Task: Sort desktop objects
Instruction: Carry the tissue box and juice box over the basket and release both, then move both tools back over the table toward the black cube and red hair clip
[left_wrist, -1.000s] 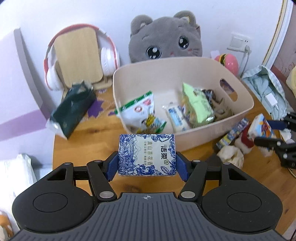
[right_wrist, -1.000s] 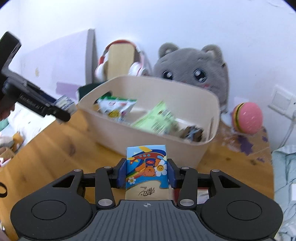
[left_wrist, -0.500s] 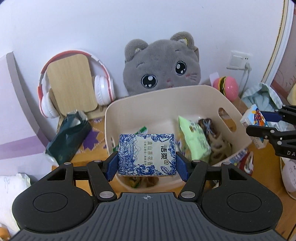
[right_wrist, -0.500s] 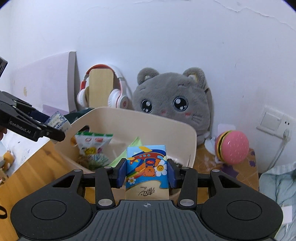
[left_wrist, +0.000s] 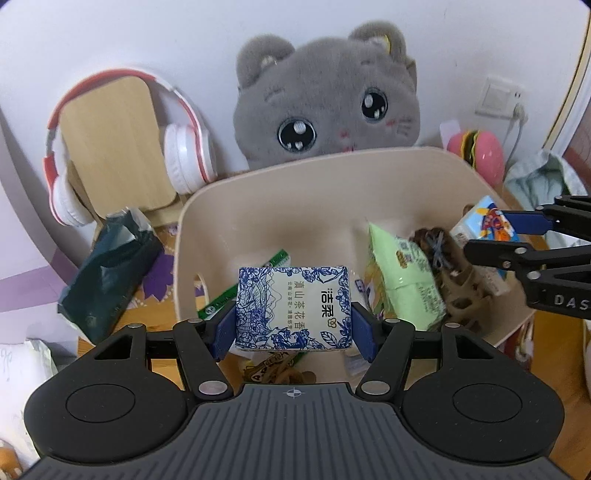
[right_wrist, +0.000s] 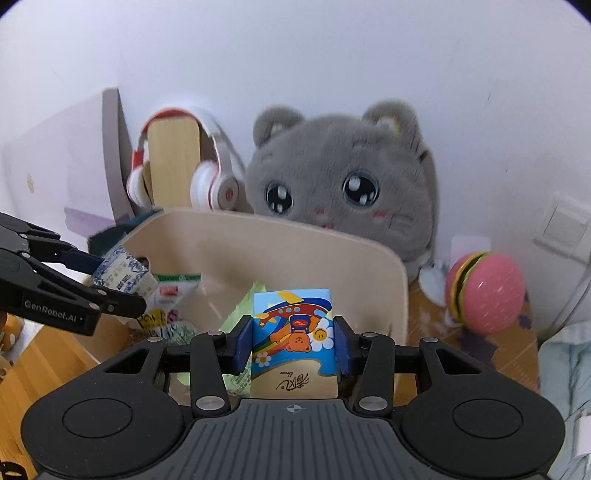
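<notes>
My left gripper (left_wrist: 293, 325) is shut on a blue-and-white floral tissue pack (left_wrist: 293, 306) and holds it over the beige bin (left_wrist: 258, 192). My right gripper (right_wrist: 293, 345) is shut on a blue cartoon-bear tissue pack (right_wrist: 293, 332) and holds it over the same bin (right_wrist: 295, 243). Each gripper shows in the other's view: the right one with its pack (left_wrist: 484, 225) at the bin's right side, the left one with its pack (right_wrist: 120, 273) at the bin's left side. The bin holds a light green snack bag (left_wrist: 402, 277), a brown item (left_wrist: 447, 266) and other packets.
A grey cat plush (left_wrist: 328, 99) sits behind the bin. Red-and-white headphones (left_wrist: 184, 151) hang on a wooden stand at the back left. A dark green bag (left_wrist: 107, 280) lies left of the bin. A pink burger toy (right_wrist: 484, 291) and a wall socket (left_wrist: 498, 98) are at the right.
Both grippers have risen from the table and moved forward over the bin, each still holding its tissue pack. The bin and plush now look closer.
</notes>
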